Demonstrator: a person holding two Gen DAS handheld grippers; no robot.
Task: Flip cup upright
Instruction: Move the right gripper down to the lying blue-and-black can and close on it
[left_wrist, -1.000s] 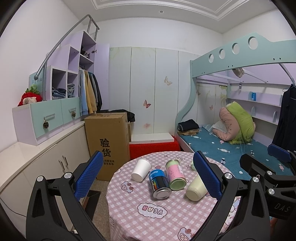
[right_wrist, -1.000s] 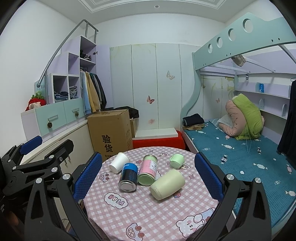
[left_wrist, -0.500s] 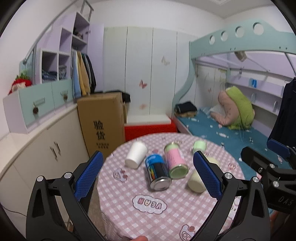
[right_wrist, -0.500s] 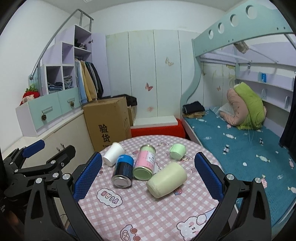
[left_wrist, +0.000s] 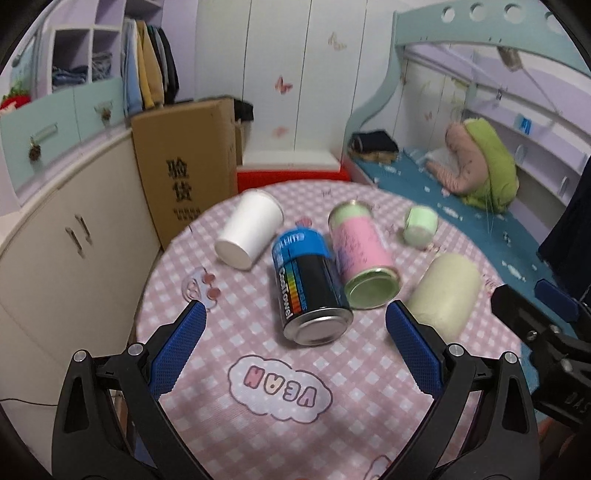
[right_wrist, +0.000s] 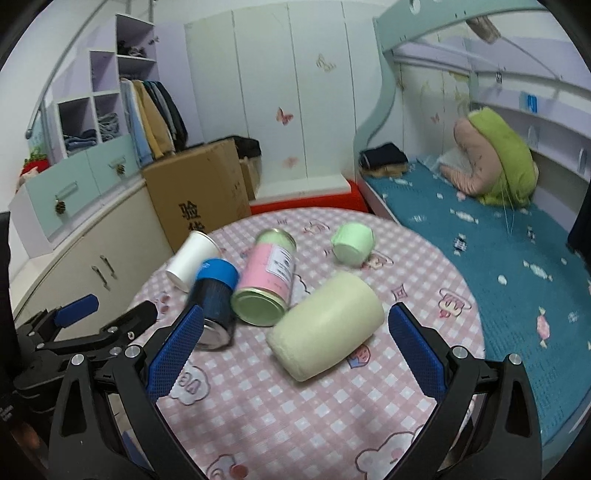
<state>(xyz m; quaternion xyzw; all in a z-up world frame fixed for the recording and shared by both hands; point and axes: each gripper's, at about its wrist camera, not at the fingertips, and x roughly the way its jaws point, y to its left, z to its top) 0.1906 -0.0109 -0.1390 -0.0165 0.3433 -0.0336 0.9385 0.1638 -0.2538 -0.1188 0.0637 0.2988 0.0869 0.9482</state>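
Note:
Several containers lie on their sides on a round table with a pink checked cloth (left_wrist: 258, 424) (right_wrist: 314, 424). A white paper cup (left_wrist: 249, 232) (right_wrist: 190, 260) lies at the far left. A blue-black can (left_wrist: 308, 291) (right_wrist: 212, 302) and a pink-green can (left_wrist: 360, 254) (right_wrist: 267, 282) lie mid-table. A cream cup (left_wrist: 445, 291) (right_wrist: 327, 326) lies at the right, a small green cup (left_wrist: 421, 225) (right_wrist: 352, 243) behind it. My left gripper (left_wrist: 295, 350) is open and empty, just short of the blue can. My right gripper (right_wrist: 295, 350) is open and empty, its jaws either side of the cream cup.
A cardboard box (left_wrist: 188, 162) and a red bench (left_wrist: 291, 175) stand behind the table. White cabinets (left_wrist: 70, 229) run along the left. A bunk bed with a blue mattress (right_wrist: 480, 229) is at the right.
Both grippers have moved forward and down toward the table, so the containers look larger. Both stay open. The containers have not moved.

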